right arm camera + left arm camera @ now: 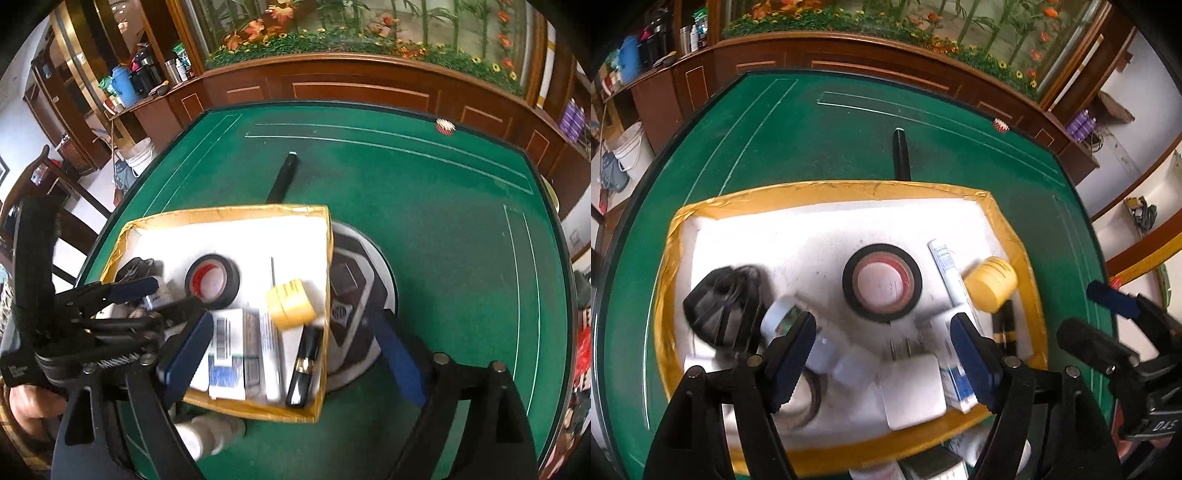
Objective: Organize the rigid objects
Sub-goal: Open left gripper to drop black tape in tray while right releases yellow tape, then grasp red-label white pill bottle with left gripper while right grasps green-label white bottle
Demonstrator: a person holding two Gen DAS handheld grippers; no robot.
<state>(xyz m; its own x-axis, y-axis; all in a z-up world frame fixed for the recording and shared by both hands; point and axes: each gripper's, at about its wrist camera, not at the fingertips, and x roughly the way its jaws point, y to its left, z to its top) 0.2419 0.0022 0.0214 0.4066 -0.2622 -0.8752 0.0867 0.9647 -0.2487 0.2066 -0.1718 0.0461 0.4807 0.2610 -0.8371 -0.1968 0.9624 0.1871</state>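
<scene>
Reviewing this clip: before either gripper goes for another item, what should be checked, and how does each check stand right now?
1. Left gripper free: ok, jaws open, nothing pinched.
2. Right gripper free: ok, jaws wide open and unloaded.
3. Black tape roll settled in the tray: ok, lying flat.
4. Yellow roll settled: ok, resting beside the black pen.
5. Items left outside the tray: not ok, a black cylinder lies on the green table behind it.
6. White objects under the tray's near edge: cannot tell, blurred.
</scene>
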